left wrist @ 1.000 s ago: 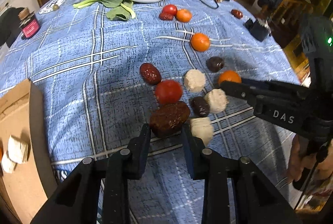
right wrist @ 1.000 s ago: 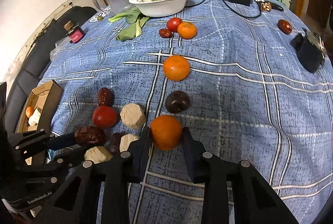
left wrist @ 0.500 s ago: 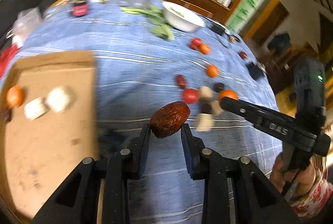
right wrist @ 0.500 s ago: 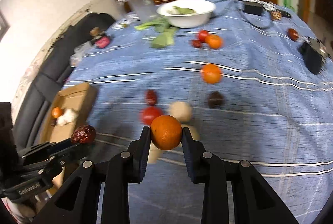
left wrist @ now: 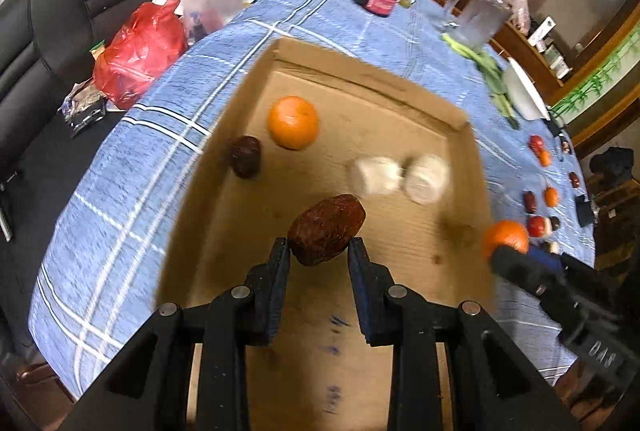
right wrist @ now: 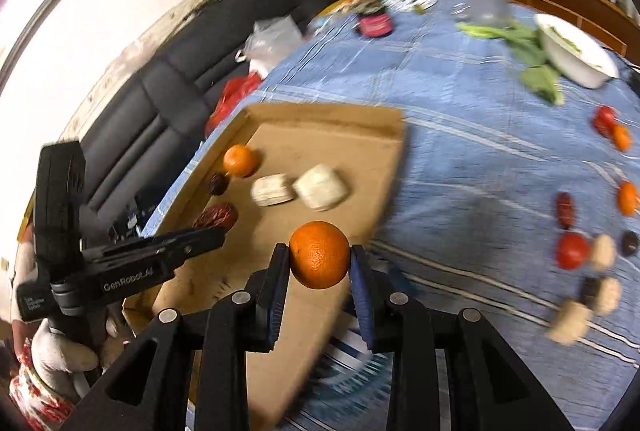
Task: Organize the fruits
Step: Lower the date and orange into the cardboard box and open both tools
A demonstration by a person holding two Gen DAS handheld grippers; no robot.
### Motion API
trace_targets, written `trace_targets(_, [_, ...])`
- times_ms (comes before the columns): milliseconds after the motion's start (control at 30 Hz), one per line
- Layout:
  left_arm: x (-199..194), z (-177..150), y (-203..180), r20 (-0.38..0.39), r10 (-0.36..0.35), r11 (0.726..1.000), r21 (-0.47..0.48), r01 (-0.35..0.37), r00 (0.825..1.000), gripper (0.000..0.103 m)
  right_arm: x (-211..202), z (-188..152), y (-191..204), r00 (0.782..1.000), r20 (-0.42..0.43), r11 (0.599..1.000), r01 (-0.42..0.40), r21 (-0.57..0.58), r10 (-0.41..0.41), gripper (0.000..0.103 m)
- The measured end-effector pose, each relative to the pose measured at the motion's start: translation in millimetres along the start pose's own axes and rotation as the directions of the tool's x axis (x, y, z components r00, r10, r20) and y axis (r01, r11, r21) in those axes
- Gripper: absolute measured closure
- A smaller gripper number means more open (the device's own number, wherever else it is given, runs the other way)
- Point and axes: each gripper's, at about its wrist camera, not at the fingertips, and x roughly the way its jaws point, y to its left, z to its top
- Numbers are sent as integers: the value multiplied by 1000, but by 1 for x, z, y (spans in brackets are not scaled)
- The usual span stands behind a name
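Observation:
My left gripper [left wrist: 319, 251] is shut on a wrinkled red date [left wrist: 326, 229] and holds it above the cardboard tray [left wrist: 360, 99]. In the tray lie an orange [left wrist: 293, 121], a dark date [left wrist: 245, 161] and two white cakes [left wrist: 376, 175]. My right gripper [right wrist: 319, 263] is shut on an orange [right wrist: 319, 255] above the tray's right edge [right wrist: 384, 199]; it also shows in the left wrist view [left wrist: 505, 237]. The left gripper and its date [right wrist: 216, 217] show in the right wrist view.
More fruits and cakes [right wrist: 588, 251] lie on the blue checked tablecloth [right wrist: 460, 135] to the right. A white bowl [right wrist: 576, 51], greens, a glass jug [left wrist: 476, 19] and a jar stand at the far side. A black sofa with bags [left wrist: 140, 47] is left of the table.
Both grippers have swung left from the fruit cluster to over the cardboard tray, each carrying its fruit. The tray now fills both views.

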Motion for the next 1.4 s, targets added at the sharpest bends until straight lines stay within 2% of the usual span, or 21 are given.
trace_targets(233, [17,17,7,-25,15,998,60,-14,1000,74,50,9,18,998,-58,999,40,-4,-40,70])
trace_targets(367, [20,22,4,-25,12,996,91,-9,1000,74,60,7,18,996,-67,998,67,3,-67,70])
trace_targets(600, [17,27,5,-36,-15,997,78,17,999,73,63,9,19,994,-60,996,90,0,-90,68])
trace_targets(700, [6,29,6,-13,-19,998,58,20,1000,69,61,10,20,995,-52,996,91,2,-91,61])
trace_targets(833, [-19,31,1,55,26,999,41,-28,998,51,44,10,23,996,-15,997,83,2,-83,56])
trace_targets(900, [-32,29,-5,90,34,999,35,-37,995,47,32,9,24,997,11,997,82,6,-82,56])
trace_targets(1000, [-48,25,-16,123,16,999,36,-21,992,46,11,4,21,995,57,996,84,25,-85,52])
trace_targets(1133, [-66,9,-51,171,55,993,97,-72,984,46,-23,-9,4,989,110,992,93,83,-101,45])
trace_targets(1300, [-83,-15,-102,211,82,977,176,-121,974,46,-54,-34,-22,984,123,984,113,139,-130,45])
trace_targets(1400, [-89,-30,-132,236,106,959,233,-162,966,46,-68,-53,-42,981,115,976,134,172,-155,45])
